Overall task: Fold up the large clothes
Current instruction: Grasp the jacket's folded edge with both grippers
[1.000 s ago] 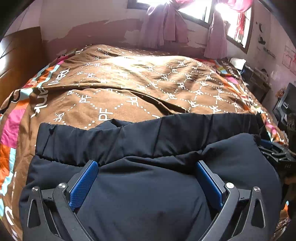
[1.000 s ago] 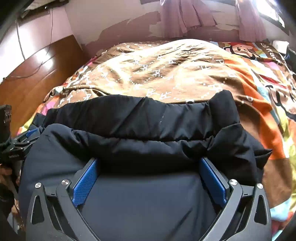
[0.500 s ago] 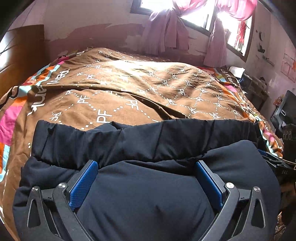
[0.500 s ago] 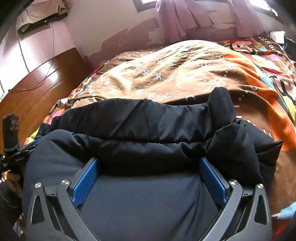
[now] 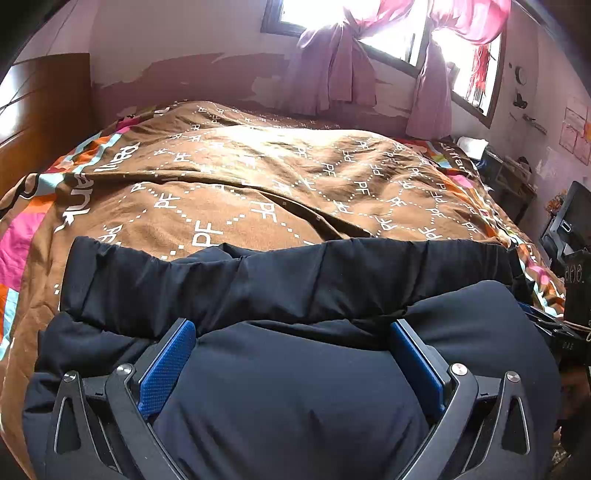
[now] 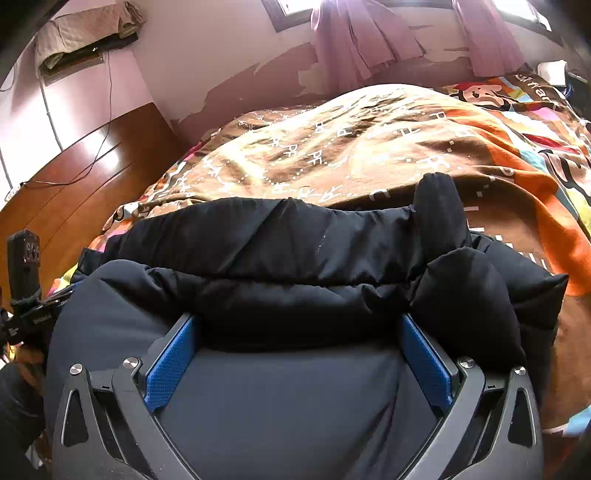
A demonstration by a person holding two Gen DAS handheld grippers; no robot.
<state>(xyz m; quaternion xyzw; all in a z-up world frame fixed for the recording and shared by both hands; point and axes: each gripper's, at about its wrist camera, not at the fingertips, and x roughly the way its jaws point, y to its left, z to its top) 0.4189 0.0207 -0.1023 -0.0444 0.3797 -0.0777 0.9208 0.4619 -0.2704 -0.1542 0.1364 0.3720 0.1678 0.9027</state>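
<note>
A padded black jacket (image 5: 295,398) lies bunched at the near edge of the bed, its quilted channels puffed into soft, matte ridges, as I watch through both wrist cameras. My left gripper (image 5: 291,332) stands with its jaws spread wide, the ribbed blue pads (image 5: 166,369) flanking a smooth bulge of the fabric; whether they pinch anything I cannot tell. My right gripper (image 6: 299,325) is likewise wide apart, its blue pads (image 6: 168,365) on either side of a flatter grey-blue panel of the jacket (image 6: 295,406), with a rolled black fold just ahead and a rounded sleeve end (image 6: 439,206) poking up at the right.

Compared with a second ago, both cameras sit lower and closer behind the jacket, so more of the wall and window now shows above the bed; the jaw openings are unchanged.

The jacket rests on a brown bedspread (image 5: 258,177) printed with white dotted diamonds and "PF" letters, bordered in pink, orange and blue. Behind it, a wall (image 5: 192,74) with peeling paint, knotted pink curtains (image 5: 332,70) at a bright window (image 5: 391,33), and a glossy wooden headboard (image 6: 74,184).
</note>
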